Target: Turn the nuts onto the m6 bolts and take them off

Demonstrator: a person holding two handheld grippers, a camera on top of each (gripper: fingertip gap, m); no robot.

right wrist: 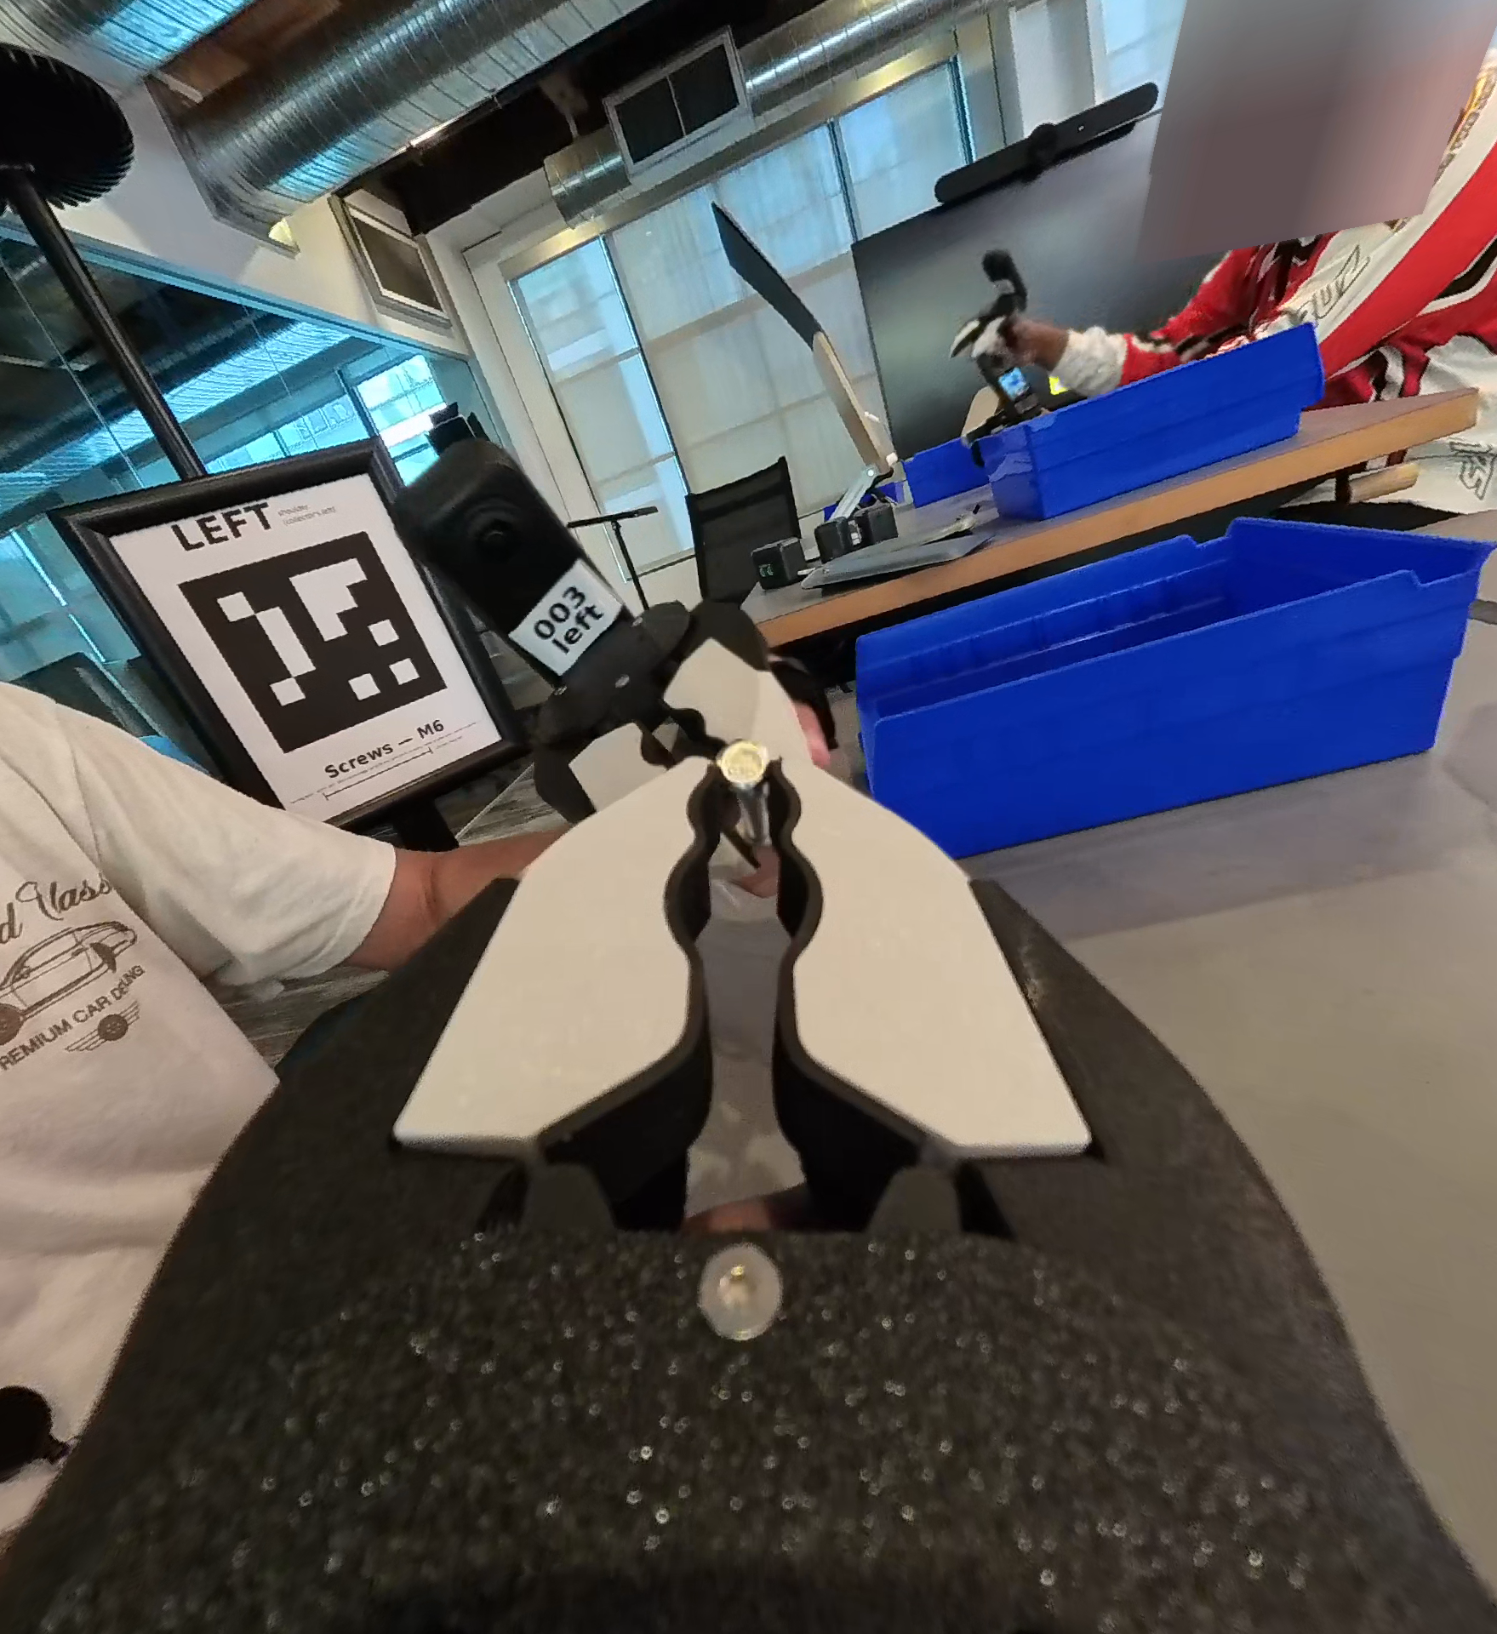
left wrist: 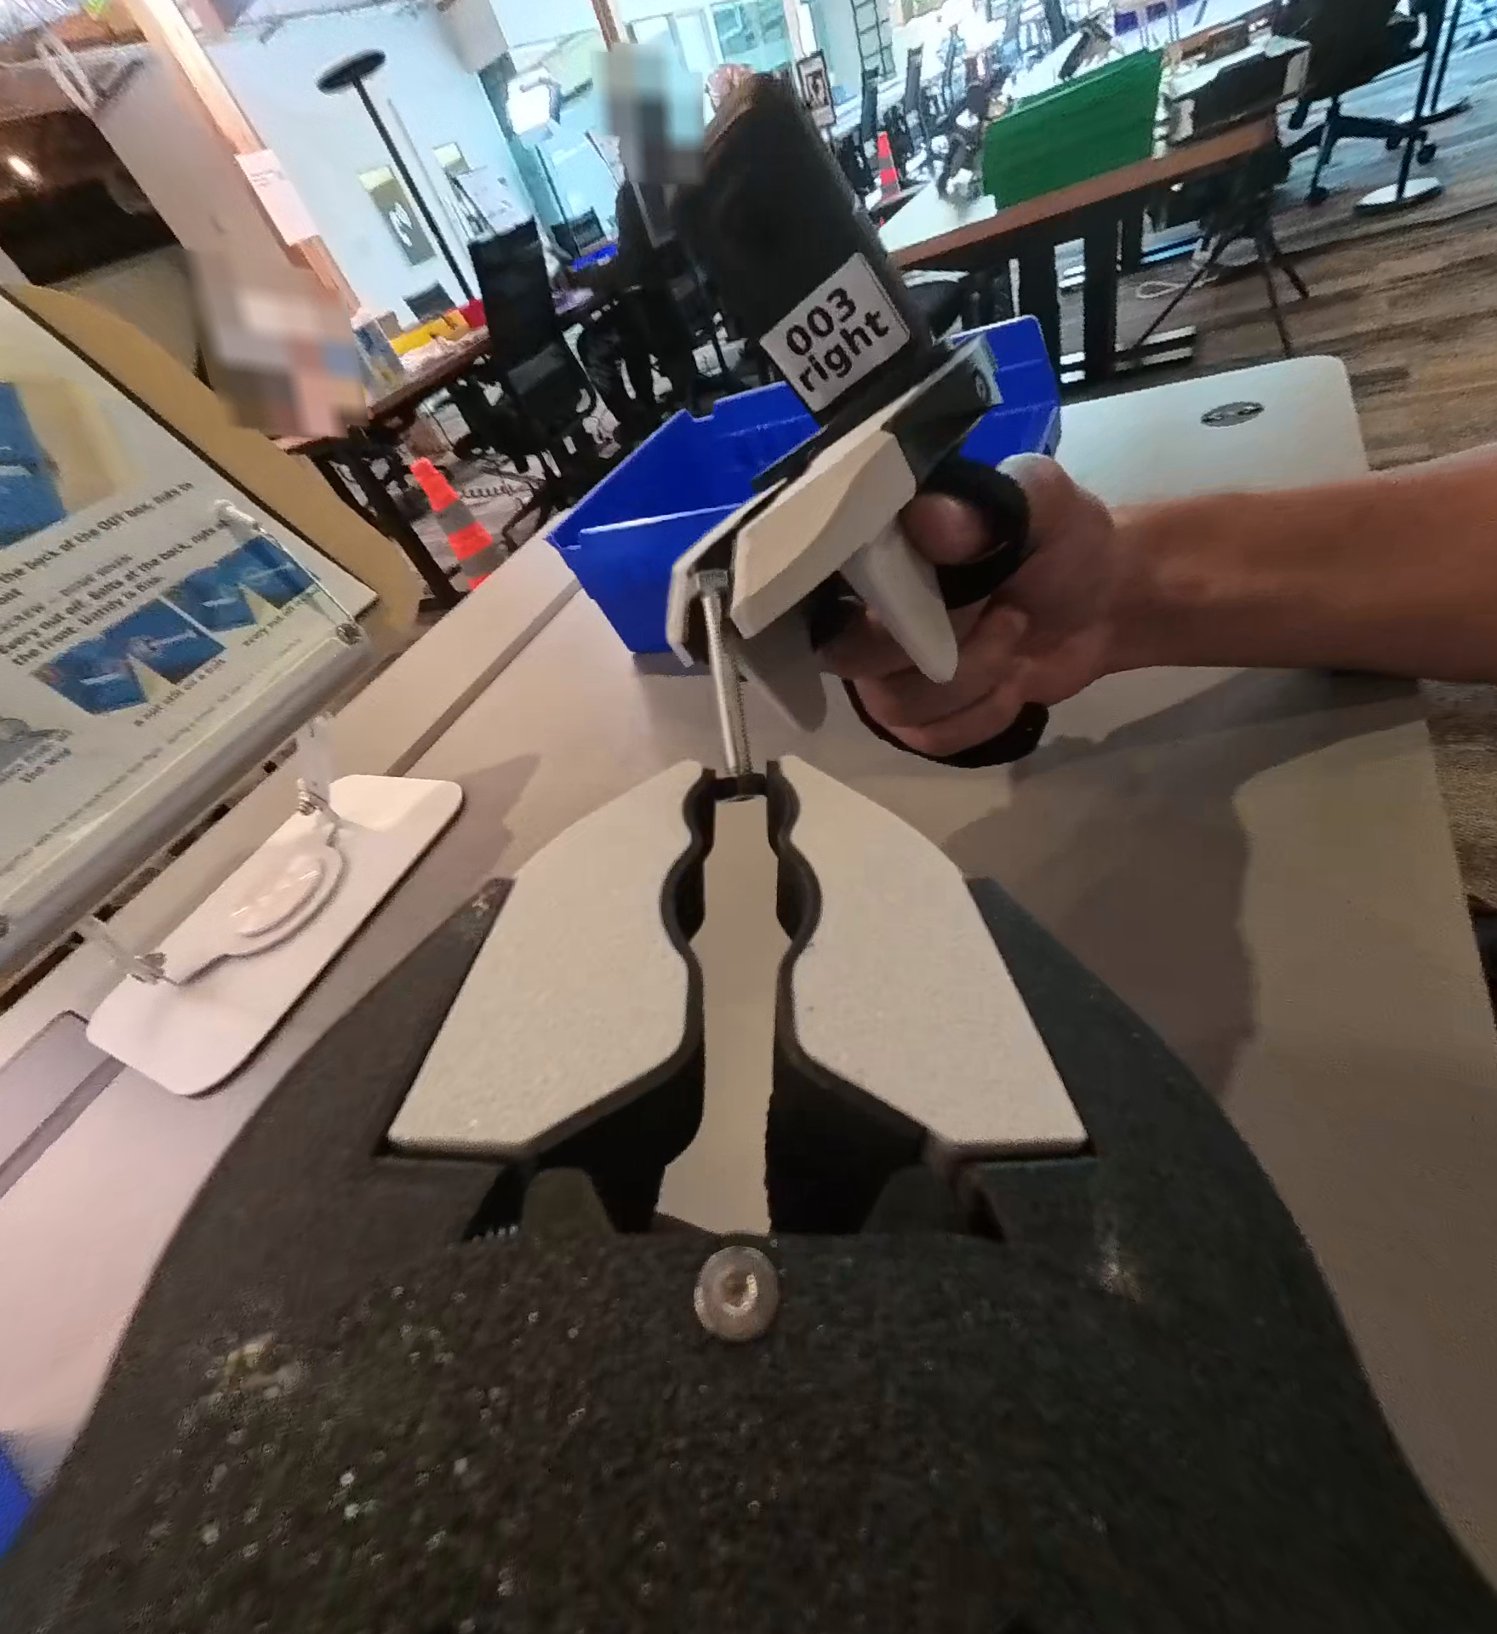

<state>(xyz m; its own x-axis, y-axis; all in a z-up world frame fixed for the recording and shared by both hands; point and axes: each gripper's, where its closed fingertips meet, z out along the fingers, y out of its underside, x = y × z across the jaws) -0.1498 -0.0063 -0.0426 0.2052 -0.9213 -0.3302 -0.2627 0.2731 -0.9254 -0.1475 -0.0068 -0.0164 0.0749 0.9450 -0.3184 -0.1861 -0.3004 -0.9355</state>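
My left gripper (left wrist: 738, 785) is shut on a small dark nut (left wrist: 740, 790) pinched between its fingertips. A silver threaded bolt (left wrist: 724, 685) rises from the nut, tilted, up to the right gripper (left wrist: 709, 588), which grips the bolt's head end. In the right wrist view my right gripper (right wrist: 742, 774) is shut on the bolt (right wrist: 752, 809) just under its round head (right wrist: 742, 760), with the shank running down toward the left gripper (right wrist: 683, 707) behind it. Both are held above the grey table (left wrist: 1125, 884).
A blue bin (left wrist: 638, 548) stands on the table behind the grippers; it also shows in the right wrist view (right wrist: 1151, 672). An instruction sheet on a stand (left wrist: 108, 637) is at the left. A framed marker sign (right wrist: 302, 637) stands behind. Another person sits at a far table (right wrist: 1434, 265). Both grippers' tips are close together, under 4 cm apart.
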